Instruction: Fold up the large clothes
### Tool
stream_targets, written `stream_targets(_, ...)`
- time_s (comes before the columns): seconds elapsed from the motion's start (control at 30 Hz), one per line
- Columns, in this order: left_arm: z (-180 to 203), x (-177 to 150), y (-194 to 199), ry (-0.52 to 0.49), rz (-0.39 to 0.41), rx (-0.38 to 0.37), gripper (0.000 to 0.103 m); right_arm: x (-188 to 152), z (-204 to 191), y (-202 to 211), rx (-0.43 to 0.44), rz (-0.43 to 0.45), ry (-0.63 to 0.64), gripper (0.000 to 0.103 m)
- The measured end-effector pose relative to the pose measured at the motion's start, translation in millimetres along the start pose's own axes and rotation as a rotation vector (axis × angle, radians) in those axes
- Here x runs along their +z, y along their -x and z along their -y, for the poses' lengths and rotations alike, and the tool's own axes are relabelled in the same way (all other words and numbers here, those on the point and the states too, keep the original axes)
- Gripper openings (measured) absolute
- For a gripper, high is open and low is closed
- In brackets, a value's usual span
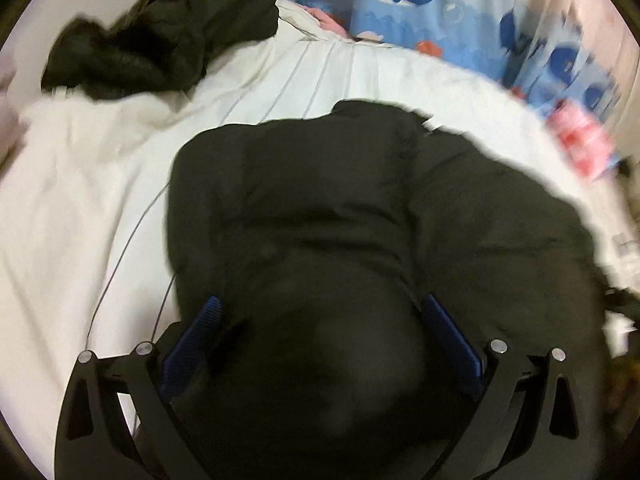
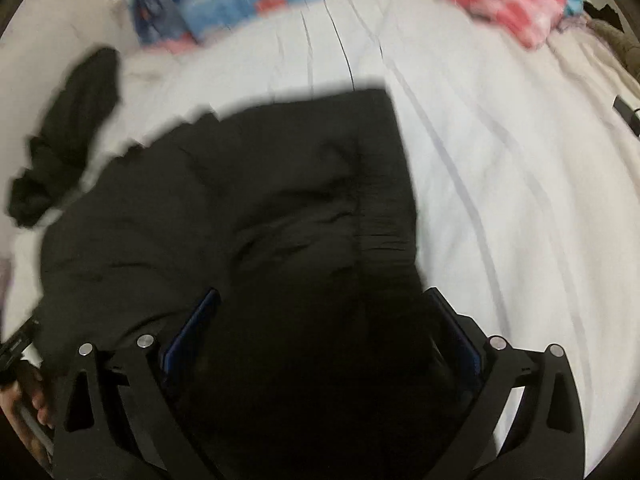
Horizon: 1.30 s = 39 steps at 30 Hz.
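A large black puffy jacket (image 1: pixel 320 200) lies spread on the white bed sheet (image 1: pixel 80 220). In the left wrist view its near edge bulges up between the blue pads of my left gripper (image 1: pixel 322 308), whose jaws stand wide apart. The same jacket (image 2: pixel 260 200) fills the right wrist view, a ribbed hem running down its right side. My right gripper (image 2: pixel 322 300) is also wide open, with dark jacket fabric bunched between its fingers. Whether either gripper's pads press the fabric is hidden by the dark bulk.
A second black garment (image 1: pixel 160 32) lies crumpled at the far left of the bed (image 2: pixel 68 140). Blue whale-print fabric (image 1: pixel 400 0) lines the far side. A pink-red cloth (image 2: pixel 508 4) sits at the far right. A hand (image 2: pixel 28 400) shows at lower left.
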<state>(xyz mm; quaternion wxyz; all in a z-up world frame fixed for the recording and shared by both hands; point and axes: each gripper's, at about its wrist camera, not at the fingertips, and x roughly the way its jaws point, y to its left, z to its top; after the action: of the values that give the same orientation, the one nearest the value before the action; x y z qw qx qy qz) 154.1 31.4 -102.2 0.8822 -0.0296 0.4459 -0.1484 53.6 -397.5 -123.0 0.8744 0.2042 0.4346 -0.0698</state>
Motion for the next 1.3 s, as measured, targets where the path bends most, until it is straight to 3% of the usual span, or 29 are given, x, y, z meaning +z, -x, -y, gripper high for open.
stream_targets(0.13, -53.5, -28.2, 79.2, 0.09, 0.003, -0.164, 0.096, -26.1, 30.4, 54.4, 0.069, -0.02, -0.008, 0.097)
stream_targets(0.27, -102.8, -88.9, 129.7, 0.134, -0.05, -0.2, 0.096, -74.2, 80.3, 91.9, 0.015, -0.072, -0.004, 0.097)
stream_targets(0.37, -126.7, -134.0, 140.2, 0.215, -0.108, -0.221, 0.096, -112.0, 117.8, 107.2, 0.033, -0.15, -0.041, 0.097)
stream_targets(0.5, -135.8, -186.6, 144.6, 0.306, -0.153, -0.288, 0.096, -145.5, 128.1, 130.0, 0.163, -0.169, -0.061, 0.097)
stream_targets(0.67, -130.5, -237.7, 142.1, 0.388, -0.185, -0.422, 0.096, -176.9, 126.1, 147.5, 0.435, -0.282, -0.089, 0.097)
stream_targets(0.83, -129.3, -257.9, 144.6, 0.415, -0.217, -0.477, 0.096, -193.1, 121.5, 157.1, 0.663, -0.36, -0.128, 0.097)
stream_targets(0.93, -130.4, -261.3, 143.6, 0.455, -0.232, -0.528, 0.096, -196.4, 125.4, 154.7, 0.712, -0.412, -0.134, 0.097)
stream_targets(1.03, -126.0, -257.0, 154.9, 0.487, -0.182, -0.621, 0.096, -201.1, 128.8, 157.8, 0.826, -0.41, -0.166, 0.097)
stream_targets(1.13, -119.7, -250.9, 168.9, 0.478, -0.12, -0.68, 0.096, -202.8, 129.7, 154.7, 0.844, -0.432, -0.146, 0.097)
stream_targets(1.2, -115.6, -250.4, 167.8, 0.455, -0.133, -0.638, 0.096, -208.0, 128.5, 158.4, 0.874, -0.425, -0.139, 0.097)
stream_targets(1.3, -115.9, -256.2, 144.4, 0.451, -0.248, -0.512, 0.094, -213.0, 126.6, 154.2, 0.818, -0.424, -0.126, 0.096)
